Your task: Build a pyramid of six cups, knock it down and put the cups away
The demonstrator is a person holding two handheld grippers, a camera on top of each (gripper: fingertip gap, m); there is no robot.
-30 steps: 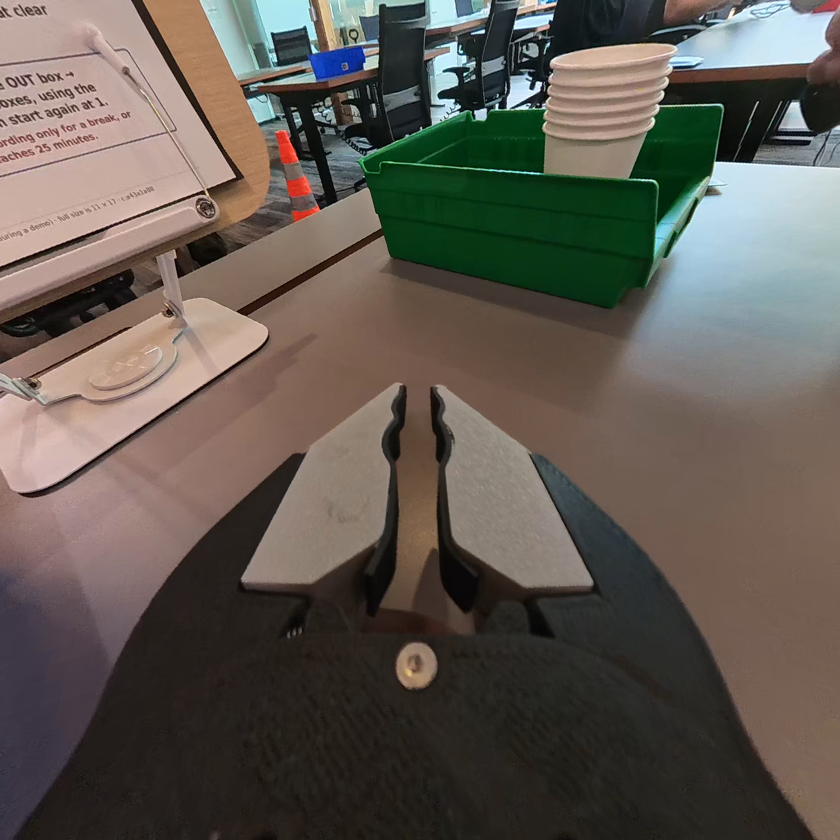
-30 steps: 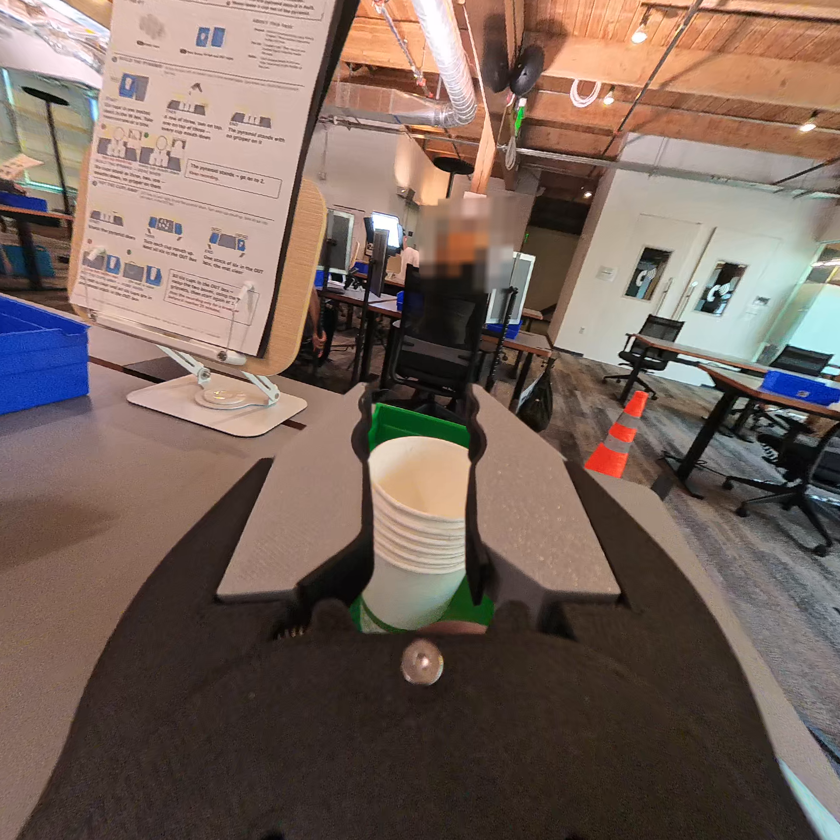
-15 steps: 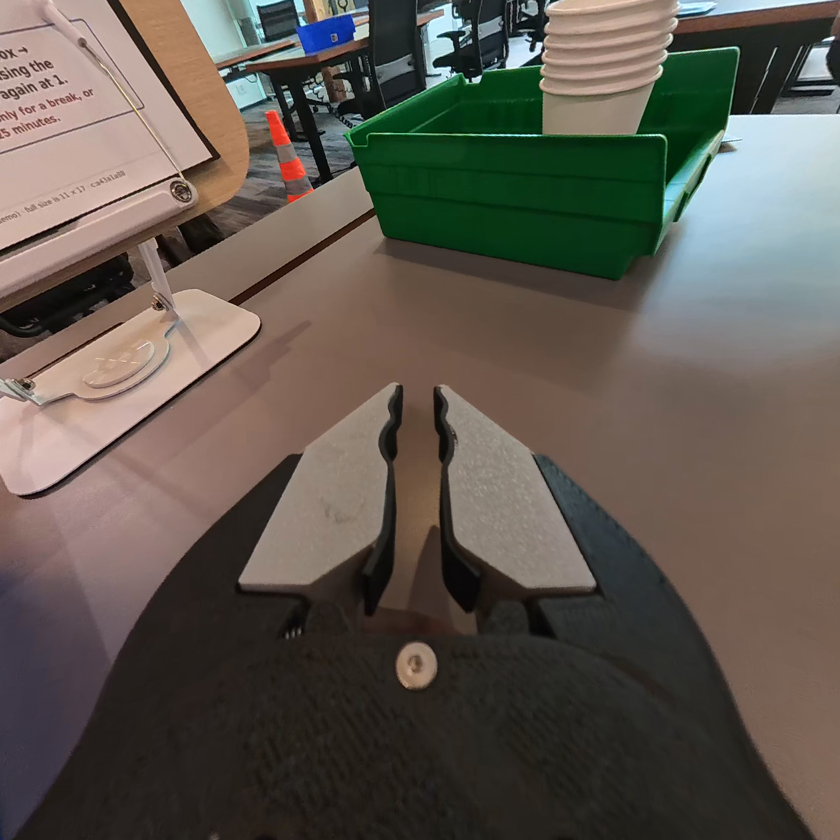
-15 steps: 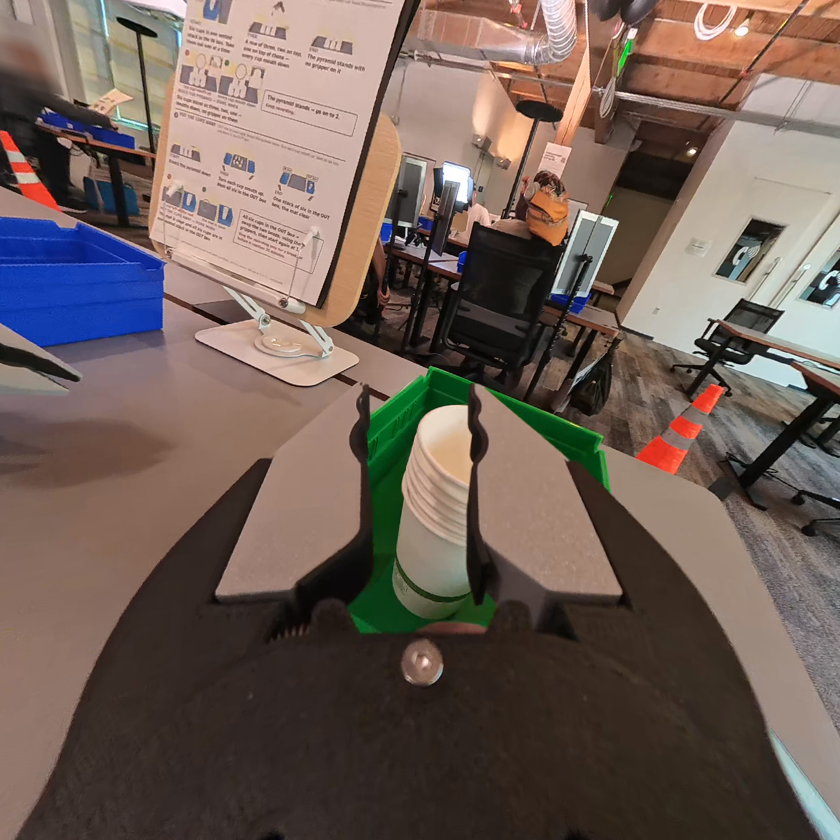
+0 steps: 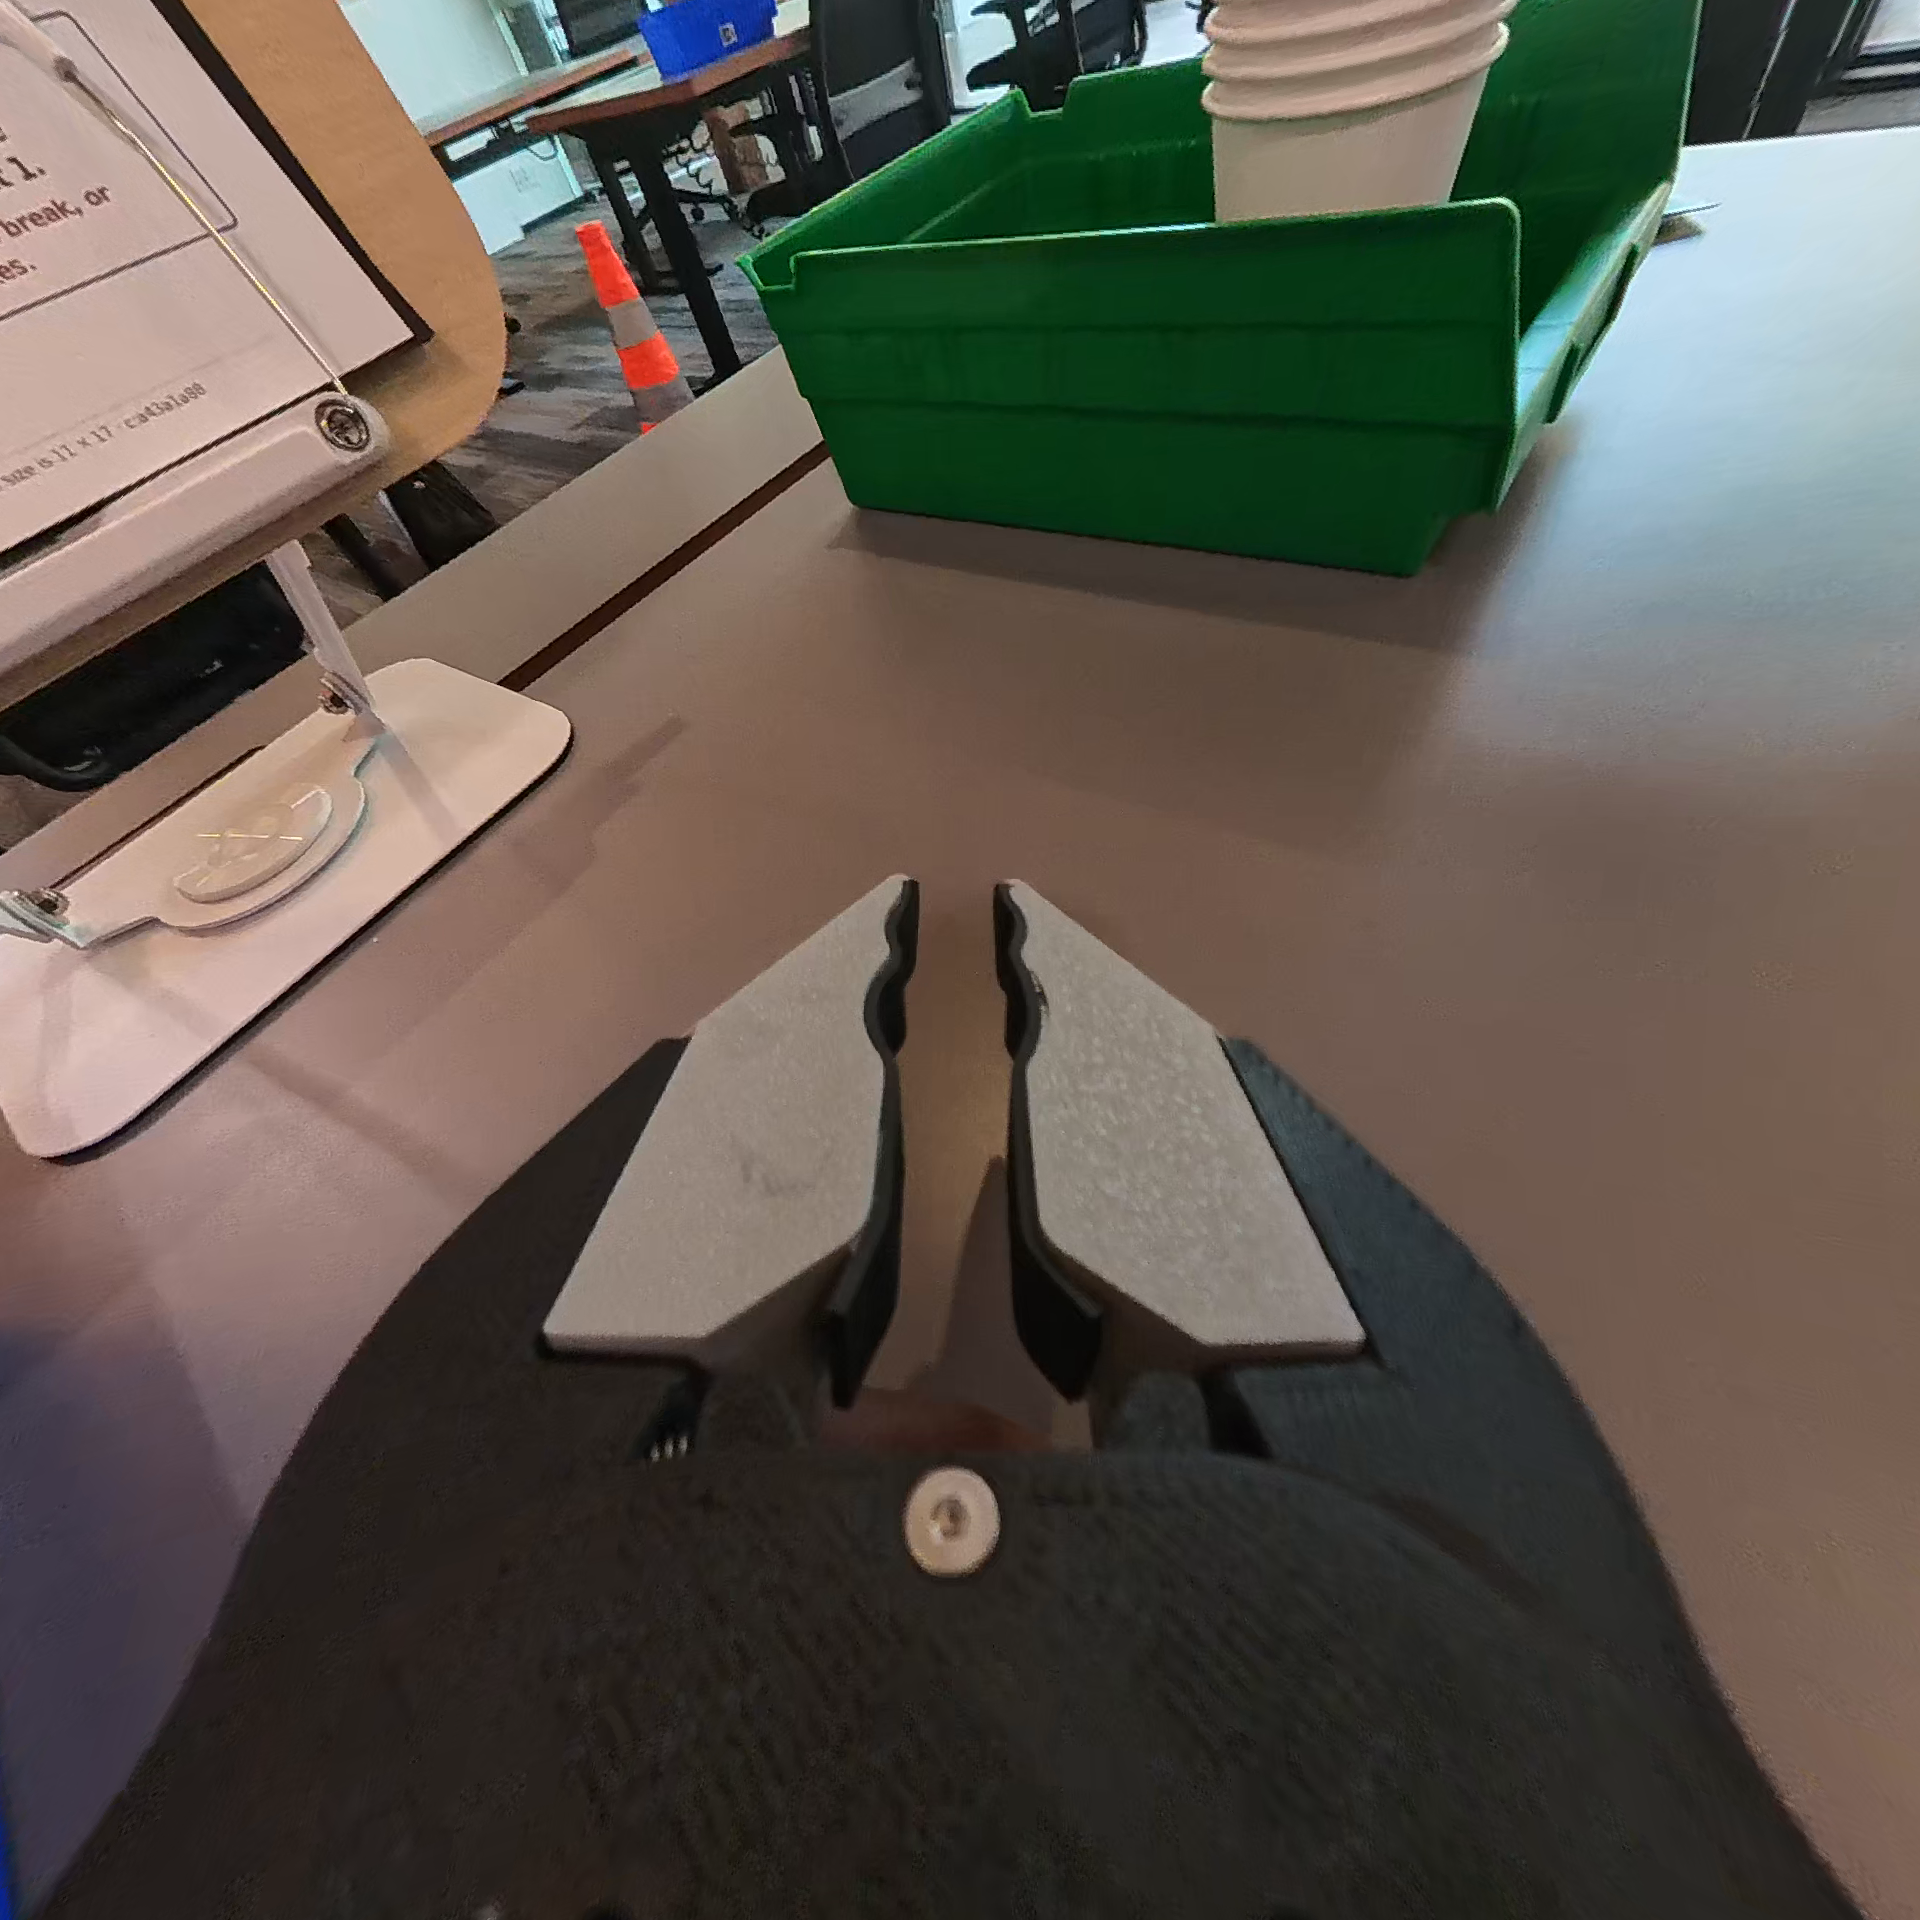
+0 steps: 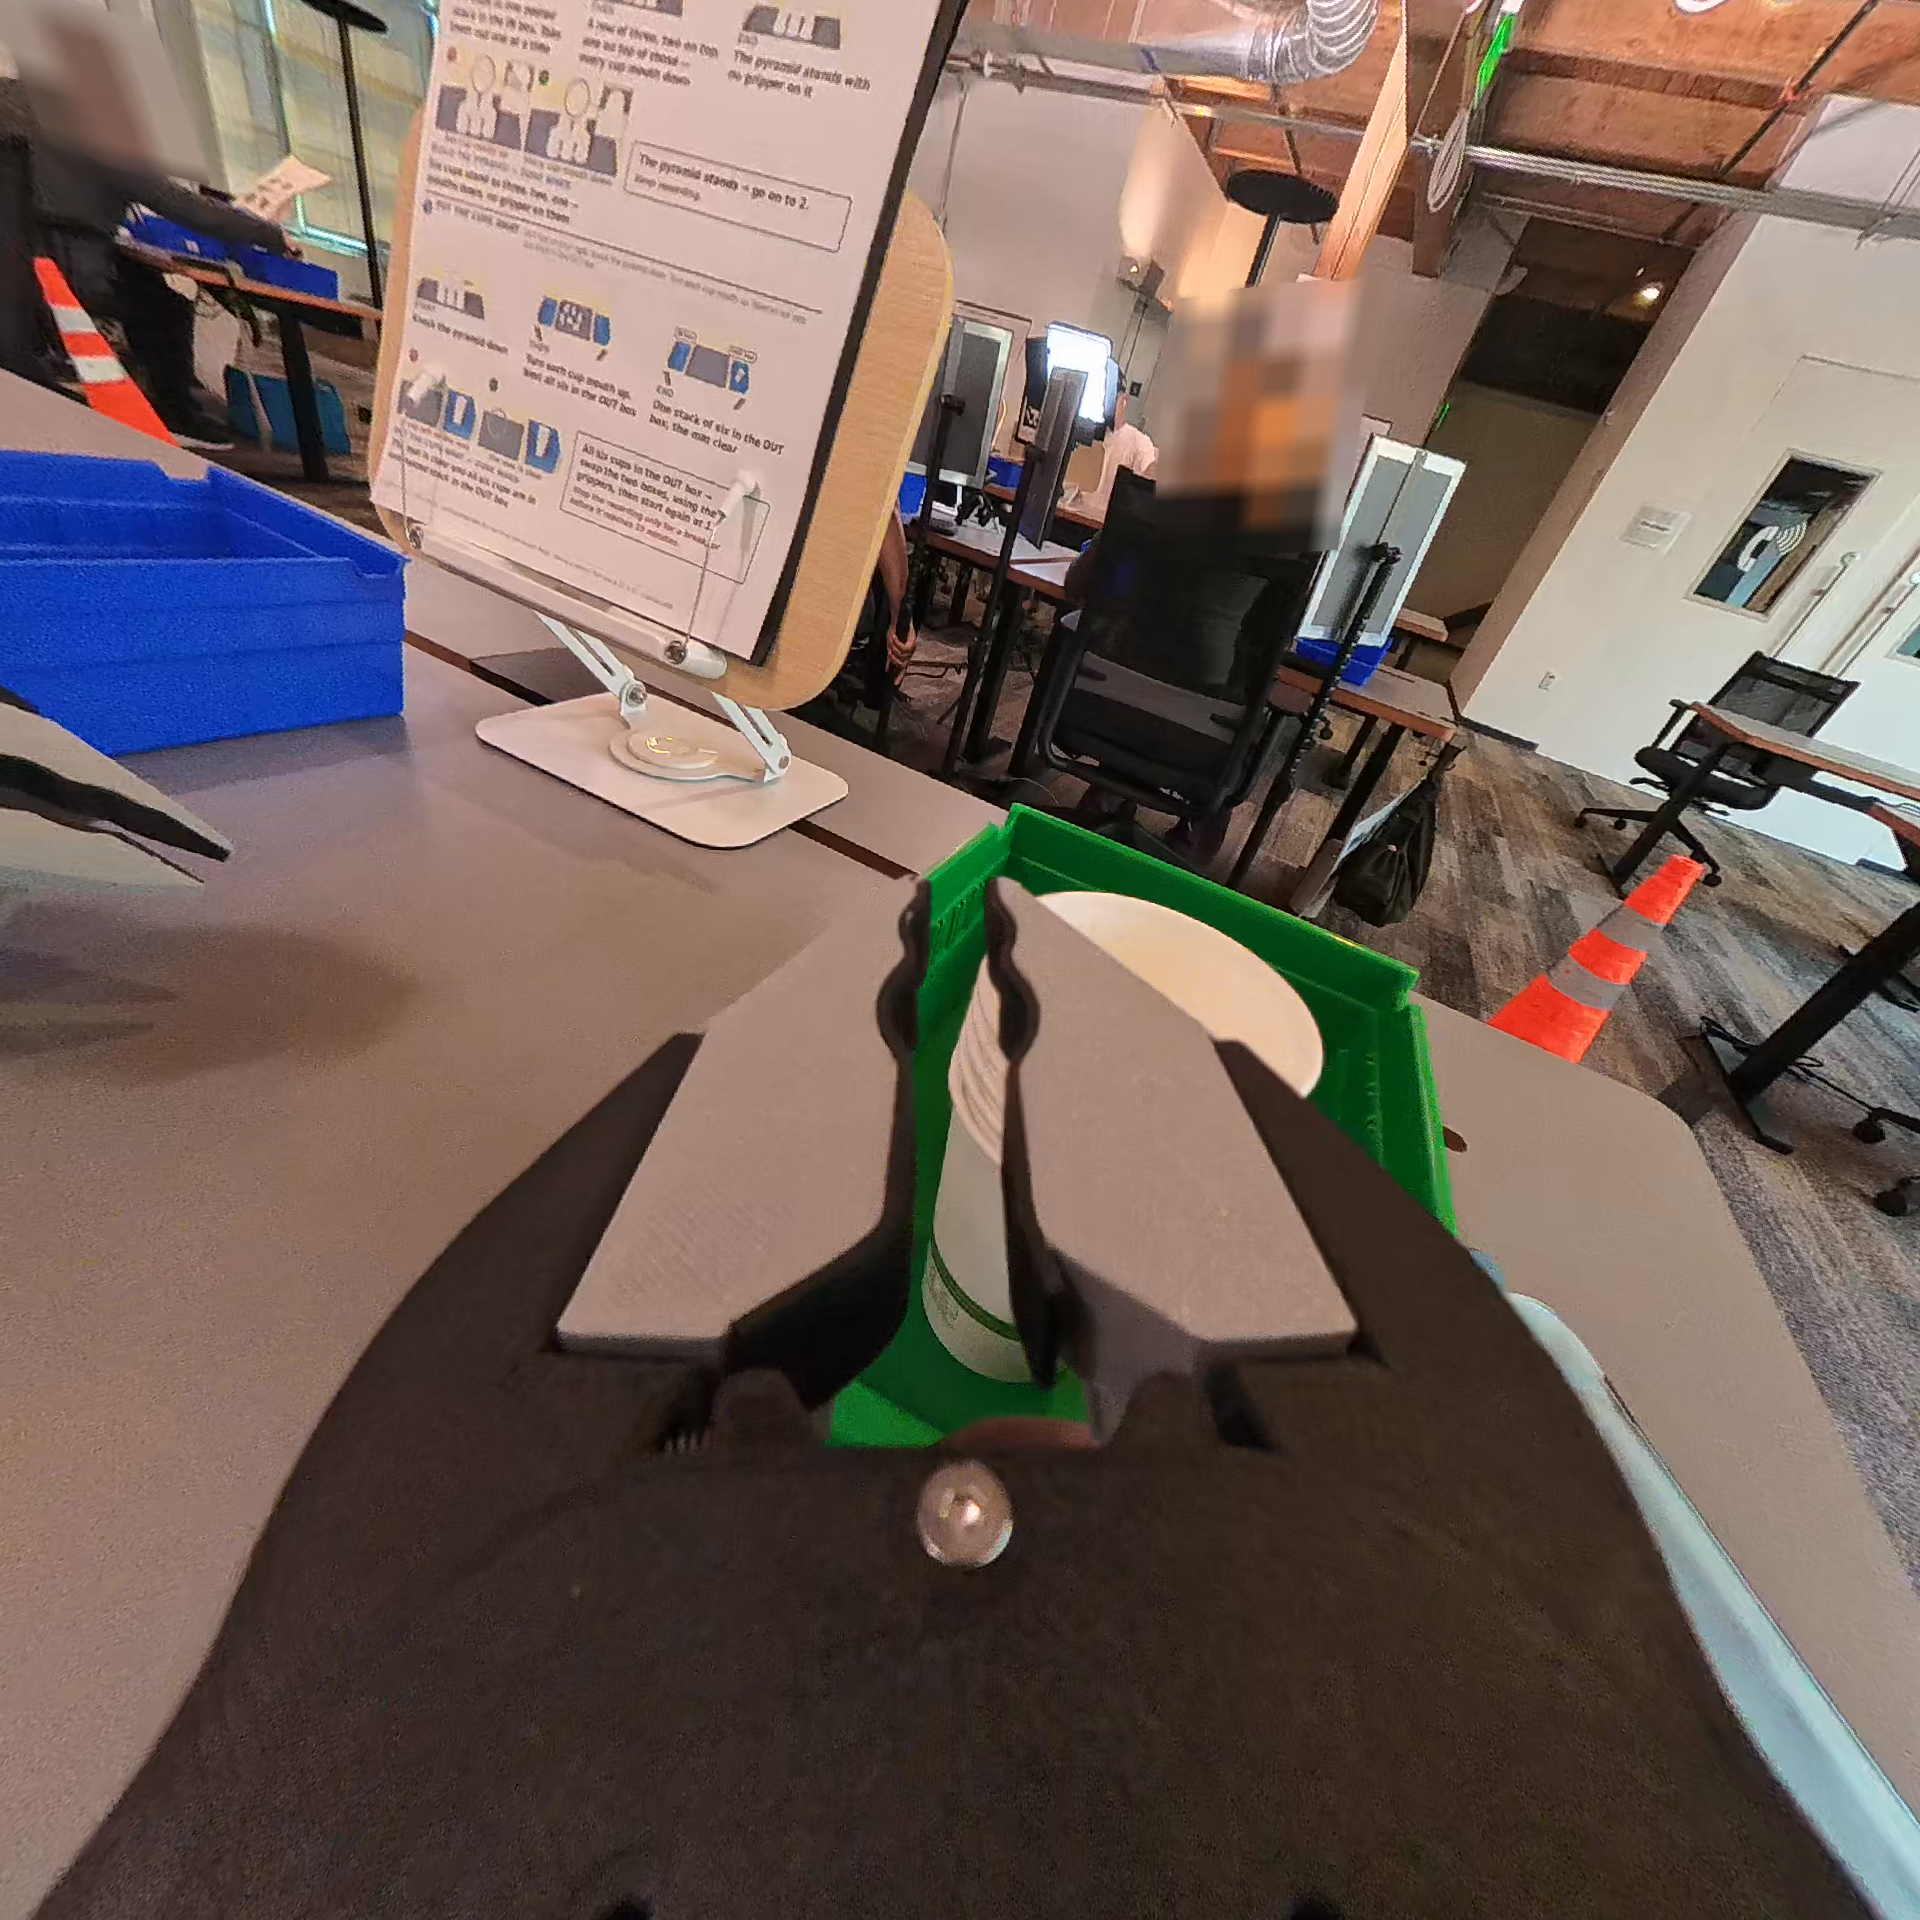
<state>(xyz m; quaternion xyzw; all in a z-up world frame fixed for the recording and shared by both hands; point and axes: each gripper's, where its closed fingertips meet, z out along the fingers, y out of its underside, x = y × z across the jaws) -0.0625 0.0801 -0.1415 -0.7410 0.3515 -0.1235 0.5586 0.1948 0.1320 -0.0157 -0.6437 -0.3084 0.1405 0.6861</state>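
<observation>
Cups: one stack of cups (image 6: 971, 1195), nested mouth up, stands in the green bin (image 6: 1382, 1049) directly ahead of and below your right gripper (image 6: 954, 909). It sits on the bin floor and is not lifted yet.

Change: half a second ago your right fingers were spread wide with the whole stack framed between them. Now they are drawn in to a slim gap. The stack's left wall shows in that gap, and the right finger lies across the open mouth. That reads as one finger inside the top cup and one outside, a rim pinch. You cannot tell from here whether the pads are pressing the wall yet.

Meaning: likely the first pick is starting. No cup is on the table (image 5: 1351, 831), so the pyramid has not begun.

Your left gripper (image 5: 956, 899) is nearly closed with a thin slit, holds nothing, and hovers low over the table. The bin is ahead of it and now closer than before.

Count:
- Stack: 1. About five rims show in the left view before the frame cuts them off, so six is not confirmed.
- Green bin: 1.
- Blue bin (image 6: 197, 665): 1, far left of the right gripper.
- Instruction stand (image 6: 665, 769): 1, ahead and left.
- Traffic cones (image 6: 1590, 977): 2 in the right view.
- Grippers: 2.
</observation>
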